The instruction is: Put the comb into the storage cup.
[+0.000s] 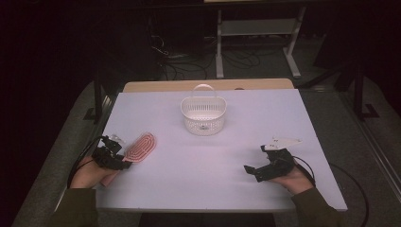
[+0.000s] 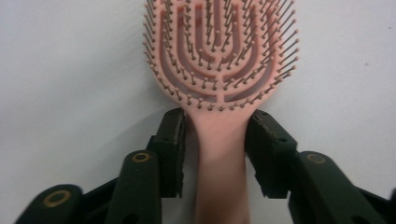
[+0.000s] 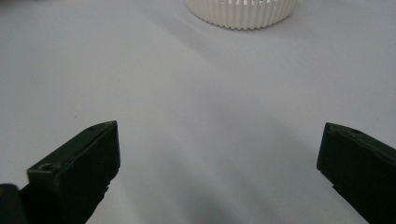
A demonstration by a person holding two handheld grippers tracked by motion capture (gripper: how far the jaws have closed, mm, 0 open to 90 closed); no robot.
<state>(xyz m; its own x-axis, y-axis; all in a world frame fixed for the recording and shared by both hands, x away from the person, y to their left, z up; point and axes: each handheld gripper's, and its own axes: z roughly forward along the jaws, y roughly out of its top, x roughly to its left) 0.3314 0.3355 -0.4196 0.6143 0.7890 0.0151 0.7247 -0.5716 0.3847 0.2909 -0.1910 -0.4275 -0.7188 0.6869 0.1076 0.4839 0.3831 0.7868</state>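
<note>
A pink paddle hairbrush (image 1: 140,147) lies bristles up on the white table (image 1: 208,161) at the left, its handle pointing toward the person. In the left gripper view the hairbrush (image 2: 219,56) runs straight ahead and its handle sits between the two jaws. My left gripper (image 1: 123,162) (image 2: 215,126) brackets that handle closely, with a thin dark gap still showing at the left pad (image 2: 175,149). My right gripper (image 1: 254,159) (image 3: 219,144) rests low over the table at the right, jaws wide apart with bare tabletop between them.
A white slatted basket (image 1: 203,116) with an arched handle stands at the table's far middle; its lower wall (image 3: 240,11) is ahead of the right gripper. Dark floor, cables and a metal shelf frame (image 1: 257,28) lie beyond the table.
</note>
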